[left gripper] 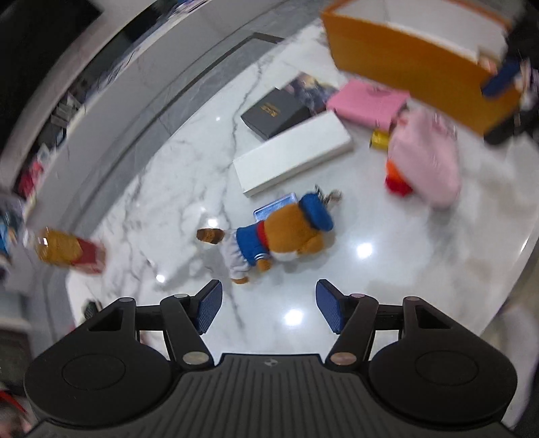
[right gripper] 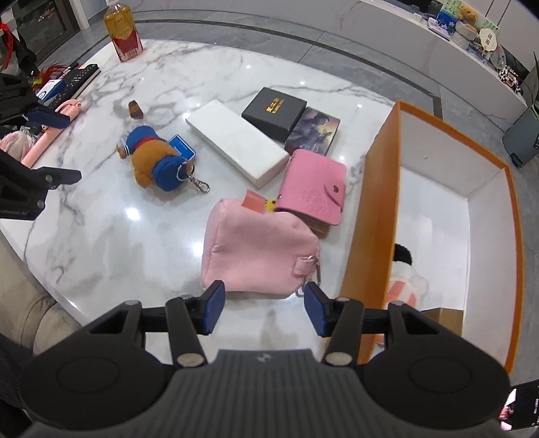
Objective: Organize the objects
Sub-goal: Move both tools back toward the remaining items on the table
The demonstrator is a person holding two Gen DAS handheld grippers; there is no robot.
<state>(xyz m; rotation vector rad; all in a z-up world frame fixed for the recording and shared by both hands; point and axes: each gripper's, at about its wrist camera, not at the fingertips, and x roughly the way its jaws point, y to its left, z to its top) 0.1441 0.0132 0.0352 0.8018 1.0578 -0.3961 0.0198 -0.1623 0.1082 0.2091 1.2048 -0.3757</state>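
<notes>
While both grippers hover above the glossy white marble desk with nothing held, their blue ribbed fingers stand wide apart. Just ahead of the right gripper lies a soft pink pouch, its near edge sitting between the fingertips in the view, with a metal clasp hanging from a tab at its right corner. Beyond it rests a pink snap-button wallet, touching the pouch's far edge, and a small yellow item peeks out between them, too hidden to identify. Ahead of the left gripper, a plush bear in a blue cap and sailor top lies on its side, near the fingers but apart from them, partly covering a blue card; a keyring clip trails from its cap. Farther off sit a long white rectangular box, a matte black box with gold lettering, and a picture-covered box tucked against it. To the right stands a big orange box with a white interior, where a fluffy white and black toy is half concealed by the wall. An amber bottle with a red label stands at the desk's far left edge. The left wrist view is motion-blurred, smearing the far objects.
</notes>
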